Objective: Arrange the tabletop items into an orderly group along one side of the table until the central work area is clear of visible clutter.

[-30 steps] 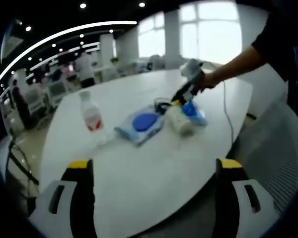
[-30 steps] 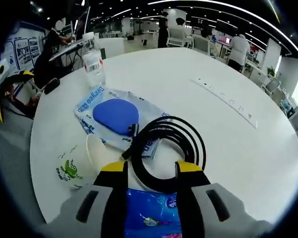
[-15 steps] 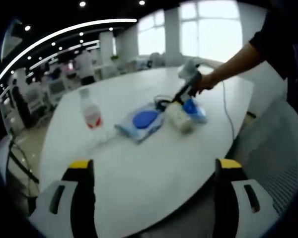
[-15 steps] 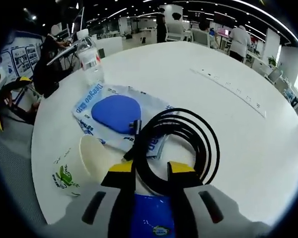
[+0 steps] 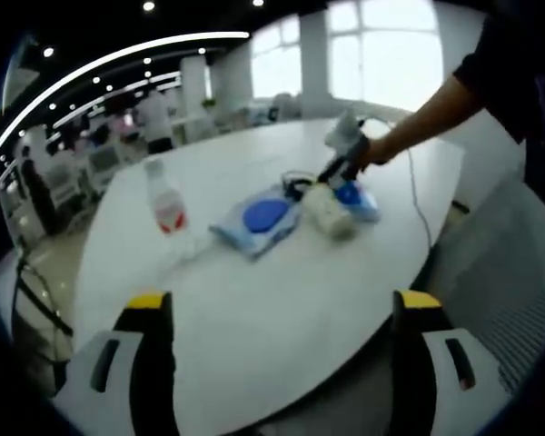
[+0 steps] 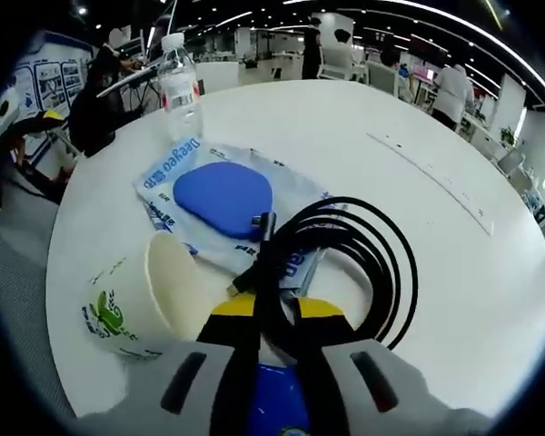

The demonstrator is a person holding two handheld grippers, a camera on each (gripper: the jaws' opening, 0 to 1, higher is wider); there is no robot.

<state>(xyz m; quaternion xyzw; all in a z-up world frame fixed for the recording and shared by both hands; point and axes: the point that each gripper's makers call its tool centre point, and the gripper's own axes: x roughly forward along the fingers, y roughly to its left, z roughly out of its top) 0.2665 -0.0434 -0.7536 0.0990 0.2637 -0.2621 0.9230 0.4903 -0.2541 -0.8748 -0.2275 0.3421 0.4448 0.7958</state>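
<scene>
**Right gripper pinches the coiled cable beside the tipped cup**

In the right gripper view, much of the blue packet (image 6: 277,400) at the bottom centre is hidden behind the right gripper (image 6: 276,307), so its print cannot be read. The jaws stand nearly together on a strand of the black cable (image 6: 345,259), whose coil spreads to the centre right of the frame. The cable's plug end lies over the clear bag (image 6: 227,195) holding a blue pad, at the centre. The paper cup (image 6: 136,295) lies on its side at the lower left, mouth turned toward the gripper. The water bottle (image 6: 182,91) stands upright at the upper left, its base just beyond the bag. The white table (image 6: 436,272) curves away toward the upper right.

In the left gripper view, the left gripper (image 5: 277,313) has its jaws spread wide at the bottom of the frame, with nothing between them. The same cluster of items sits small and blurred at the centre, where the cable is hard to make out; a person's forearm (image 5: 427,118) reaches in from the upper right, holding the other gripper at the cluster.

Compared with a second ago, the right gripper's jaws have closed from a wider gap to a pinch on the cable, and the cup looks nearer and larger. The left gripper stays spread, with its view barely changed.
</scene>
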